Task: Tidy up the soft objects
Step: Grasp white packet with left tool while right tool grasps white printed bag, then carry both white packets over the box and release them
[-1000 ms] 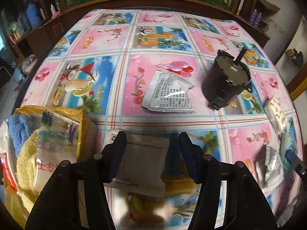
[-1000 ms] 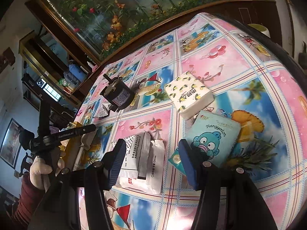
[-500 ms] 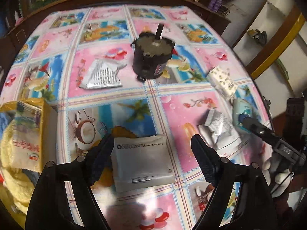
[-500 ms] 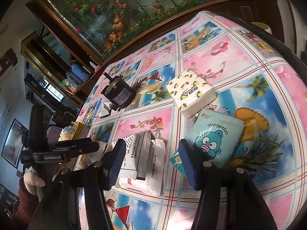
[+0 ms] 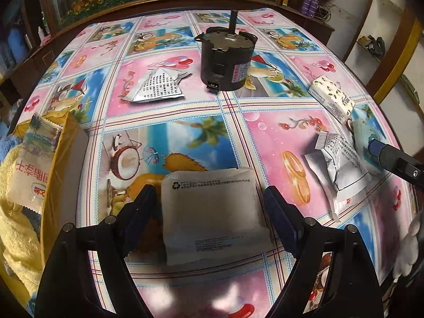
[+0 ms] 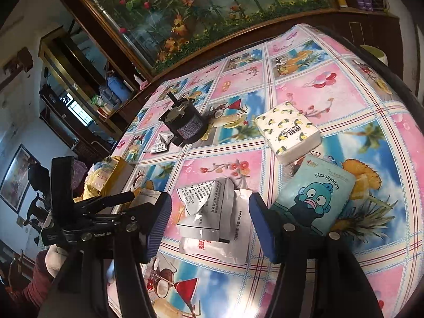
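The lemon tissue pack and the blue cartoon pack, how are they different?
The lemon pack is white with little yellow lemons; the blue pack is teal with a big-eyed cartoon face. The lemon pack looks thick and blocky, the blue pack flatter. The lemon pack lies farther from the right gripper. Both lie flat on the tablecloth, corners nearly meeting.

Two close downward views, shared tablecloth (image 5: pixel 185 111)
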The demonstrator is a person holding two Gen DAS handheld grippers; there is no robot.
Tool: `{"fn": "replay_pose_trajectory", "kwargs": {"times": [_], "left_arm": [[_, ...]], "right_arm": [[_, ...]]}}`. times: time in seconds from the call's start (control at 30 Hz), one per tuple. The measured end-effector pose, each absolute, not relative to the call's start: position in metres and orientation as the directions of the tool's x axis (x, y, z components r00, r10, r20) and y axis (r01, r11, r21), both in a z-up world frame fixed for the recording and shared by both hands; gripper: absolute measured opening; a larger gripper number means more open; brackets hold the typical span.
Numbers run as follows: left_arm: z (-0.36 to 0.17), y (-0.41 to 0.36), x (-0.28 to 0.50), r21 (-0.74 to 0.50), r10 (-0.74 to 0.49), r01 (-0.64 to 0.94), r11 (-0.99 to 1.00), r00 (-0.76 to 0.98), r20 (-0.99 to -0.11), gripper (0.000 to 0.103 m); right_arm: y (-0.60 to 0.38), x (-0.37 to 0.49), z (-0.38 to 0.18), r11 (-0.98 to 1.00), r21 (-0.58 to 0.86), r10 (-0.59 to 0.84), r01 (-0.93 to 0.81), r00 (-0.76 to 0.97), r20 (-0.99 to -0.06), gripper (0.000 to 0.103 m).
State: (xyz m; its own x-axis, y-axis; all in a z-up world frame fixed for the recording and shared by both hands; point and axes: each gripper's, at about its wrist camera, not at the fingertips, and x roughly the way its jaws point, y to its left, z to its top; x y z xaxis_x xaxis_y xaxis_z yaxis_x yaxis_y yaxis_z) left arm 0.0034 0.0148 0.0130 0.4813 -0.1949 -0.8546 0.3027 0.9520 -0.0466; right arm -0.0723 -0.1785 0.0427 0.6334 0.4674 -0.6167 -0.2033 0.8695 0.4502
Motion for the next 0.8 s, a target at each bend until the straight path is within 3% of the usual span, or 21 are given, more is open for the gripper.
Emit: {"fn": "replay_pose_trajectory", "kwargs": {"times": [0.1, 0.17, 0.37, 0.4, 0.47, 0.5, 0.57, 0.8], "left_arm": [[0.009, 0.008, -0.001, -0.012, -0.184, 0.316, 0.949, 0.523, -0.832, 0.088], [0.005, 0.01, -0.002, -0.015, -0.193, 0.315, 0.949, 0.544, -0.816, 0.101], [0.004, 0.011, 0.0, -0.014, -0.191, 0.309, 0.951, 0.551, -0.813, 0.103], [0.005, 0.011, -0.001, -0.013, -0.19, 0.307, 0.952, 0.556, -0.809, 0.101], [0.009, 0.011, -0.007, -0.011, -0.202, 0.316, 0.949, 0.579, -0.79, 0.069], [0.01, 0.01, -0.009, -0.008, -0.206, 0.324, 0.946, 0.582, -0.787, 0.069], [0.011, 0.008, -0.011, -0.014, -0.217, 0.335, 0.942, 0.576, -0.788, 0.063], [0.029, 0.027, -0.019, -0.172, -0.34, 0.333, 0.927, 0.553, -0.761, 0.06]], "right_arm": [[-0.165, -0.064, 0.039, 0.891, 0.403, 0.44, -0.206, 0.606, -0.663, 0.066], [-0.156, -0.06, 0.035, 0.904, 0.374, 0.42, -0.206, 0.586, -0.693, 0.066], [-0.128, -0.048, 0.025, 0.937, 0.275, 0.348, -0.214, 0.569, -0.745, 0.066], [-0.125, -0.047, 0.026, 0.945, 0.245, 0.326, -0.216, 0.584, -0.744, 0.066], [-0.121, -0.048, 0.026, 0.949, 0.22, 0.312, -0.224, 0.592, -0.743, 0.063], [-0.12, -0.048, 0.026, 0.947, 0.222, 0.318, -0.231, 0.59, -0.742, 0.051], [-0.119, -0.049, 0.027, 0.942, 0.233, 0.334, -0.243, 0.581, -0.742, 0.037], [-0.129, -0.064, 0.043, 0.932, 0.279, 0.363, -0.233, 0.62, -0.695, 0.035]]}}
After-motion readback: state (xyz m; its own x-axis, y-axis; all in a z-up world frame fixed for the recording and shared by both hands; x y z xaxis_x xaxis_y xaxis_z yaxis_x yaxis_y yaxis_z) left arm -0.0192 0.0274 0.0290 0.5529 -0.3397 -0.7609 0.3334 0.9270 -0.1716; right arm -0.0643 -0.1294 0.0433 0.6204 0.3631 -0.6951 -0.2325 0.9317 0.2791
